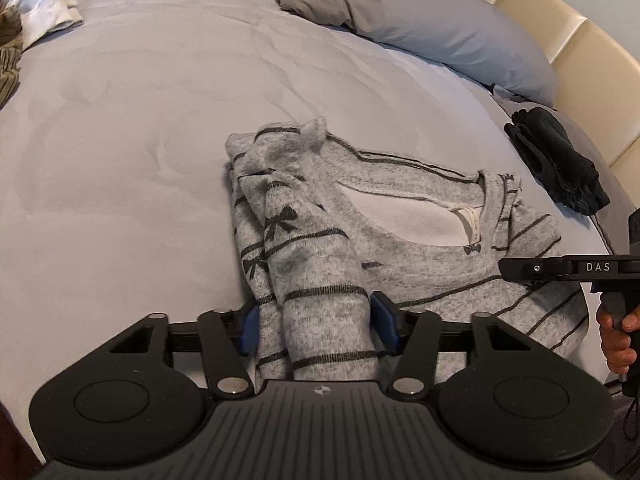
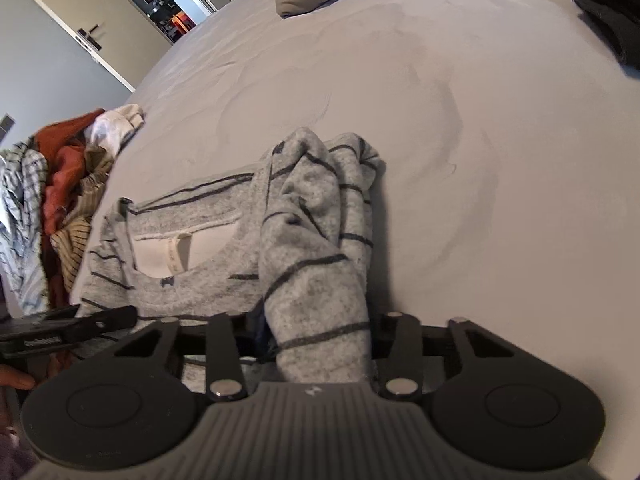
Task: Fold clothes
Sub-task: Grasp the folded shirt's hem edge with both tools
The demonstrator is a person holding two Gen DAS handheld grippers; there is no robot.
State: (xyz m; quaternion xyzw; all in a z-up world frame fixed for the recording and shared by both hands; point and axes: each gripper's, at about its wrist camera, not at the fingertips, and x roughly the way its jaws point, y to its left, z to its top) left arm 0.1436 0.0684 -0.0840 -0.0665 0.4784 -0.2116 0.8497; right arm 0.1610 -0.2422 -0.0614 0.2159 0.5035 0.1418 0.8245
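Note:
A grey knit sweater (image 1: 420, 260) with thin dark stripes and small bows lies on the grey bed sheet (image 1: 140, 120), its neck opening facing up. Both sleeves are folded in over the body. My left gripper (image 1: 316, 320) is shut on the left sleeve (image 1: 320, 280), with a blue pad against each side of the bunched fabric. In the right wrist view the same sweater (image 2: 208, 272) lies to the left, and my right gripper (image 2: 318, 336) is shut on the other sleeve (image 2: 316, 280). Each gripper shows at the edge of the other's view.
A black folded garment (image 1: 556, 160) lies near the cream headboard (image 1: 580, 40). Two pillows (image 1: 460, 36) sit at the head of the bed. A pile of mixed clothes (image 2: 60, 200) fills the bed's far edge. A hand (image 1: 616, 332) grips the right tool's handle.

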